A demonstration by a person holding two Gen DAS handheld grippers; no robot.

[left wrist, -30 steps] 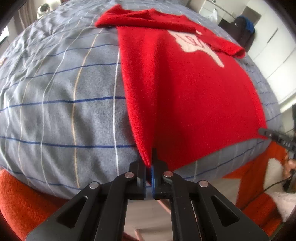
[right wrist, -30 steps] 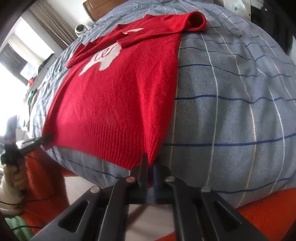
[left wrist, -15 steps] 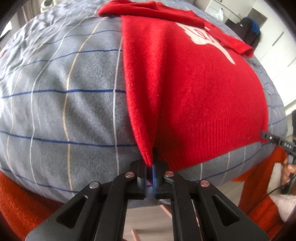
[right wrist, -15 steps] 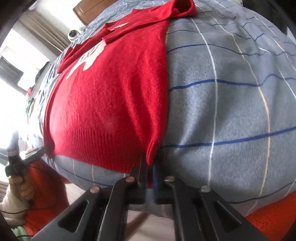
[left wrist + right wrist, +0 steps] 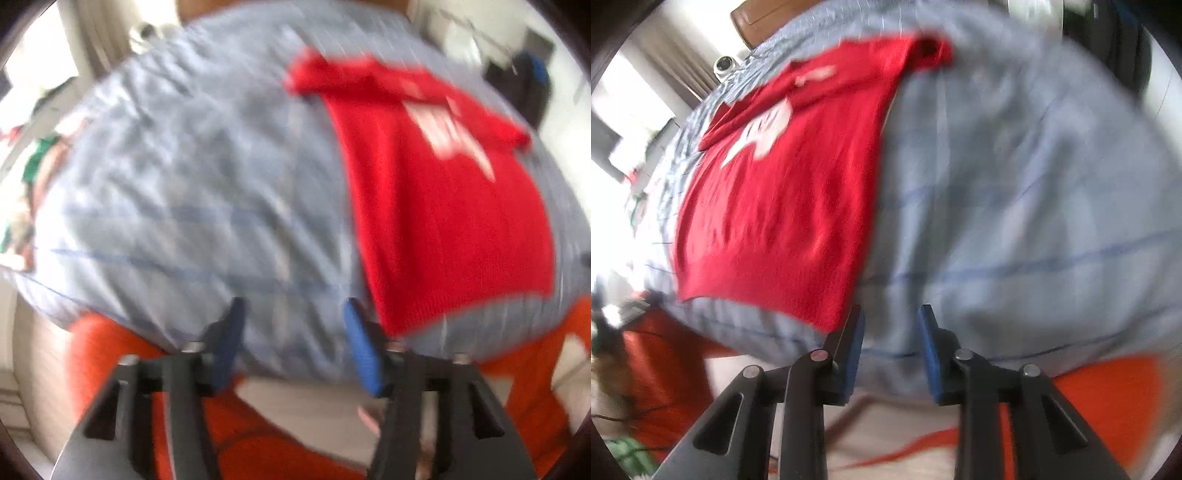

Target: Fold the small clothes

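Observation:
A red knitted sweater (image 5: 443,206) with a white chest print lies flat on the grey checked bedcover (image 5: 192,192), its sleeves folded across the top. In the left wrist view my left gripper (image 5: 293,314) hangs over the bedcover just left of the sweater's near hem corner, jaws opening, nothing between them. In the right wrist view the sweater (image 5: 783,206) lies to the left, and my right gripper (image 5: 890,321) sits just right of its other hem corner, jaws opening and empty. Both views are blurred.
An orange fabric (image 5: 1108,398) runs along the bed's near edge below the cover. A dark bag (image 5: 524,85) stands by white cupboards at the back right. A small white camera (image 5: 724,66) and a brown headboard (image 5: 768,18) sit at the bed's far end.
Both grippers have let go of the sweater's hem corners and opened. Each has lifted and drawn away to the outside of the sweater, which now lies flat on the bedcover.

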